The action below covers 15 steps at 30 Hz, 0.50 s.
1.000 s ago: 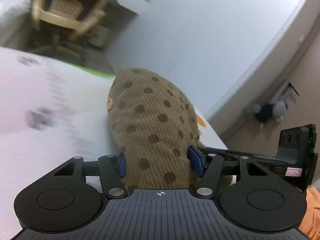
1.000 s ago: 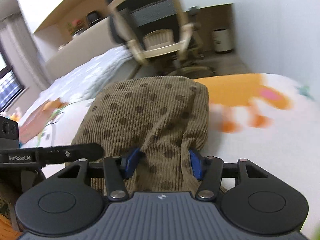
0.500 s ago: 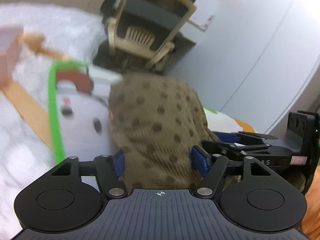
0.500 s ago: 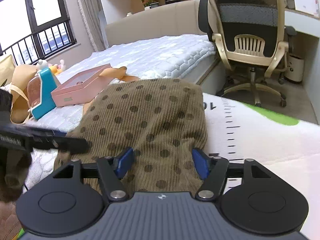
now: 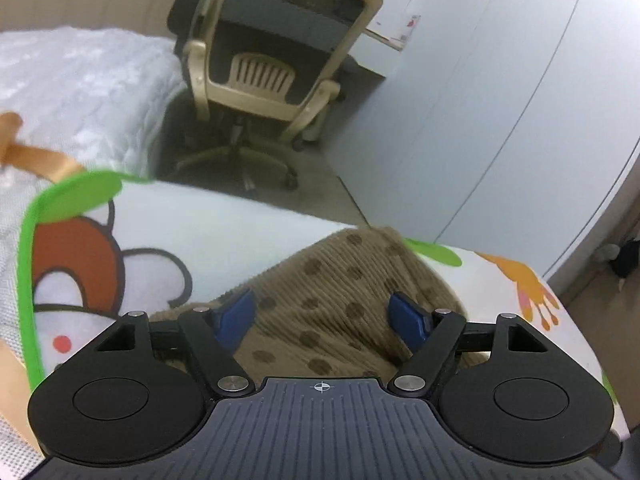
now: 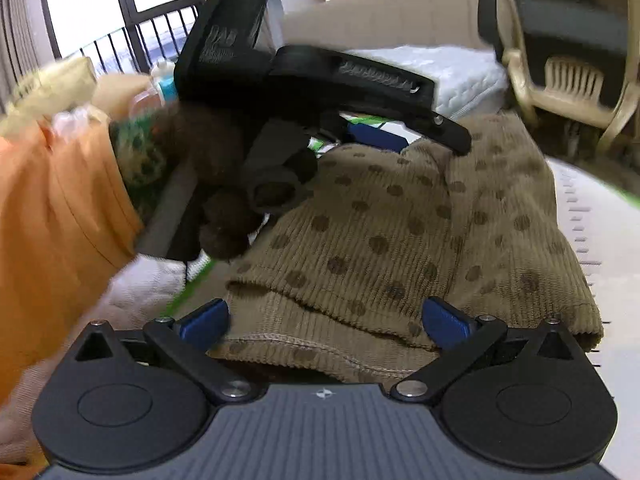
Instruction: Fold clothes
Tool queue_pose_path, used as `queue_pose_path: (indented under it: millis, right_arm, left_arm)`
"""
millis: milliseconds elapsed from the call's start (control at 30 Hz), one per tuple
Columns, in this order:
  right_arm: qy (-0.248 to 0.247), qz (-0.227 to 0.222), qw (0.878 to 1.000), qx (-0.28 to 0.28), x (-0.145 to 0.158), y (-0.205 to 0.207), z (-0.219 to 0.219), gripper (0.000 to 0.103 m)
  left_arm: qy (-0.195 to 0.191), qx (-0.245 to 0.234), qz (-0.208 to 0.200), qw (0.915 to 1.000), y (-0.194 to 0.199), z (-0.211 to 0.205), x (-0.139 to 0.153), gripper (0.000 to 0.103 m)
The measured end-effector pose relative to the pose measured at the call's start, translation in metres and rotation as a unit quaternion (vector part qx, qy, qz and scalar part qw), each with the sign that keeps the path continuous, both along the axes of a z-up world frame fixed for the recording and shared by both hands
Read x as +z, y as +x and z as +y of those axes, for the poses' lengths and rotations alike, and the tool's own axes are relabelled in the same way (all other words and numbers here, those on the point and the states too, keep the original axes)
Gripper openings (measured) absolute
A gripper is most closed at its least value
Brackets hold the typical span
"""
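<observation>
wrist views, low, close, sharing garment

Ribbed, dotted corduroy garment lies on a seemingly smooth printed cloth mat.

Both grippers, the left gripper and the right gripper, have black ribbed bodies with round side discs, silver screws, a small crosshair mark and blue finger pads. An orange sleeve with green patterned cuff fills the right wrist view's left side.

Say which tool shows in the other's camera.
The left tool: a hand in an orange sleeve holds it over the dotted brown garment in the right wrist view. The left wrist view shows no second tool.
</observation>
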State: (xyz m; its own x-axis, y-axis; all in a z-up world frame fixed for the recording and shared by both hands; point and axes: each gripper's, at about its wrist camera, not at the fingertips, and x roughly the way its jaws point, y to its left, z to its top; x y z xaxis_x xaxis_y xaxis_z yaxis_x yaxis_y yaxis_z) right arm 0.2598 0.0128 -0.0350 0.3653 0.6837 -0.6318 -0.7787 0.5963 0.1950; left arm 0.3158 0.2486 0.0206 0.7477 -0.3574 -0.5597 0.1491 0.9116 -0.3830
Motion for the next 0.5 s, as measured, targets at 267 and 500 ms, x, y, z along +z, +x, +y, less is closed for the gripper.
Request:
queue_pose_path:
  millis: [267,500]
  right_arm:
    - [0.028,0.002,0.999,0.026,0.037,-0.014,-0.029,0.103]
    - [-0.057,-0.132,0.979,-0.147,0.029,0.022,-0.064,0.103]
  left_arm:
    - [0.029,0.055,-0.036,0.9974,-0.099,0.006,0.024,0.097]
    - [0.046,0.066,0.01,0.9967,-0.158,-0.025,-0.023,0.098]
